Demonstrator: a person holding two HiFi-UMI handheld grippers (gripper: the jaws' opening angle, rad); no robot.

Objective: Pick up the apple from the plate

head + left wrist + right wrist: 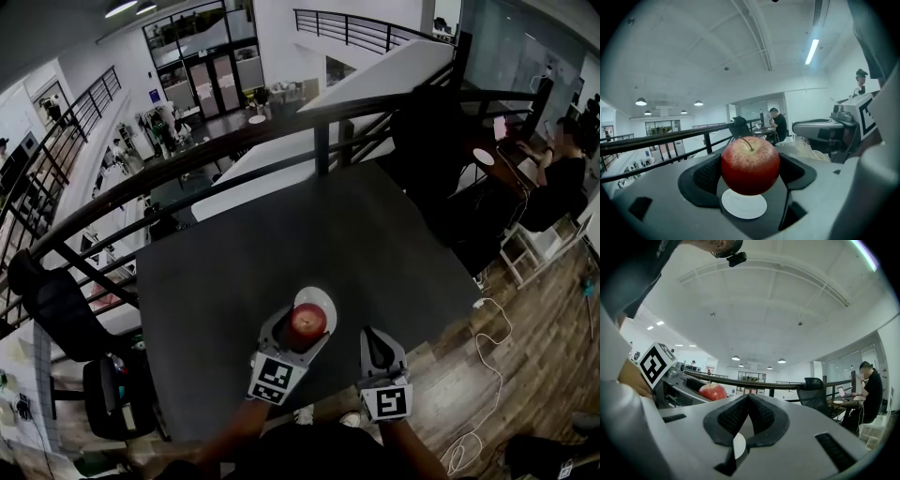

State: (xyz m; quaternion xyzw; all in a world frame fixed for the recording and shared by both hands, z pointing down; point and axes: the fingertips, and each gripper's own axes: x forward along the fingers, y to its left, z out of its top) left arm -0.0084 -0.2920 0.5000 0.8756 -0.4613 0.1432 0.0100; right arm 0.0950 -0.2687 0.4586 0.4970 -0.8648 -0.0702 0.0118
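A red apple (306,325) with a short stem is held between the jaws of my left gripper (305,328), lifted above the small white plate (319,301). In the left gripper view the apple (750,165) hangs clear of the plate (743,205), which lies on the dark grey table (281,253) below it. My right gripper (373,350) is to the right of the plate, its jaws pressed together with nothing between them. From the right gripper view the apple (712,392) shows at the left, with a sliver of the plate (738,445) behind the closed jaws.
The table ends close to me at its near edge (309,412). A black railing (234,141) runs behind it. A black chair (66,328) stands at the left. A person (562,178) sits at a desk at the far right, with white cables (483,375) on the wooden floor.
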